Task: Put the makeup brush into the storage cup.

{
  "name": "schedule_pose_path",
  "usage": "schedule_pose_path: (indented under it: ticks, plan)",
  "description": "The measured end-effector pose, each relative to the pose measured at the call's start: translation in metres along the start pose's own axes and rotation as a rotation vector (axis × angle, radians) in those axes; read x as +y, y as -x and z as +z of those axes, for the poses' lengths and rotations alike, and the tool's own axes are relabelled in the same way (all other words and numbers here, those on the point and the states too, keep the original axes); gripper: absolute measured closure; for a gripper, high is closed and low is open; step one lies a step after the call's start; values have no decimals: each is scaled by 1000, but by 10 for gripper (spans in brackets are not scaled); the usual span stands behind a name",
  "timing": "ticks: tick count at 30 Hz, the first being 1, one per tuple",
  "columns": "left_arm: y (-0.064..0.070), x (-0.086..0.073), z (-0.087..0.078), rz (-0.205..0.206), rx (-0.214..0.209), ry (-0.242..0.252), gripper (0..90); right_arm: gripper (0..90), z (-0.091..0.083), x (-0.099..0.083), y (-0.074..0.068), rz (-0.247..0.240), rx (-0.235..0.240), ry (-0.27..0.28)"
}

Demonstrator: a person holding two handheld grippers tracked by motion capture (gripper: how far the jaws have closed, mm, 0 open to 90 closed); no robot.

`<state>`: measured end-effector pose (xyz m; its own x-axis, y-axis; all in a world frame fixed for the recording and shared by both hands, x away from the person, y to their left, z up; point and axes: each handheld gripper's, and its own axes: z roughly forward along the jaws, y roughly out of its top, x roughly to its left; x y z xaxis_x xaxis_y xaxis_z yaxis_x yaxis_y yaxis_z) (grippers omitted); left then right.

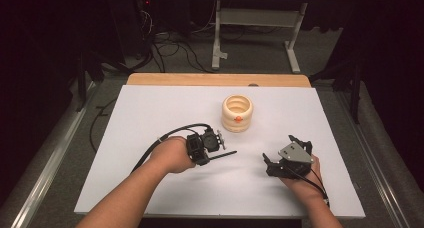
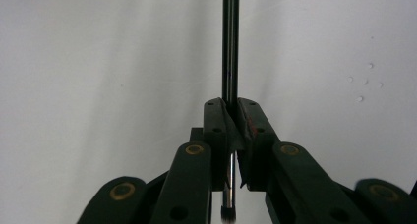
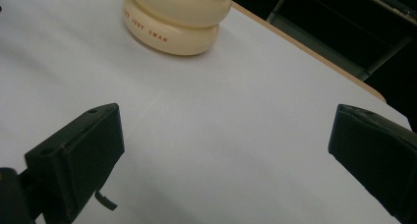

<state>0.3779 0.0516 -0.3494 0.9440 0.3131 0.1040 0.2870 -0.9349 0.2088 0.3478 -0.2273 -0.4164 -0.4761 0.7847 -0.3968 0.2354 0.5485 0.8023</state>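
White sheeting covers the table (image 1: 150, 113), with a strip of bare wood along the far edge and dark floor with cables beyond.

Container: a cream ribbed holder (image 1: 237, 113), built like stacked rings, stands upright on the far centre of the sheet. Its top is open. What it holds cannot be told; the visible part of the interior shows only the cream wall.

Markings: an orange mark sits on the near face of the holder in the high view. In the right gripper view the lower ring (image 3: 172, 30) carries small red lettering that reads roughly "THE JUDY SWAN"; the characters are small and not fully certain.

Task item: a thin dark brush (image 1: 222, 154) is clamped between the jaws of the left gripper (image 1: 210, 150). Its long axis lies nearly level above the sheet, with the long handle end pointing toward the person's right, just short of the table's middle. In the left gripper view the glossy handle (image 2: 230, 47) runs straight out past the jaw tips, and the short bristle end (image 2: 227, 213) shows behind the pads.

Right gripper (image 1: 282, 155): jaws stand wide apart, holding nothing, low over the sheet and aimed toward the holder, well apart from the brush.
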Motion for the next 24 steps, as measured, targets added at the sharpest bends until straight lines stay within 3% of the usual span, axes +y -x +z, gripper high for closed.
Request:
schedule_pose_path:
  ticks: [6, 7, 15, 16, 17, 20, 24]
  plan:
    - [1, 2, -2, 6, 1, 0, 831, 17, 1, 1, -6, -61, -29, -15]
    - [1, 3, -3, 8, 3, 1, 831, 17, 1, 2, -7, -112, -46, -19]
    - [3, 6, -5, 20, 6, 1, 831, 21, 3, 7, -14, -256, -82, -23]
    - [3, 6, -5, 20, 6, 1, 831, 21, 3, 7, -14, -256, -82, -23]
    - [3, 7, -5, 20, 7, 1, 831, 22, 3, 9, -16, -301, -83, -30]
    - [3, 8, -6, 21, 10, 1, 831, 22, 4, 10, -21, -323, -93, -25]
    - [3, 8, -7, 23, 14, 2, 831, 23, 5, 12, -24, -391, -104, -35]
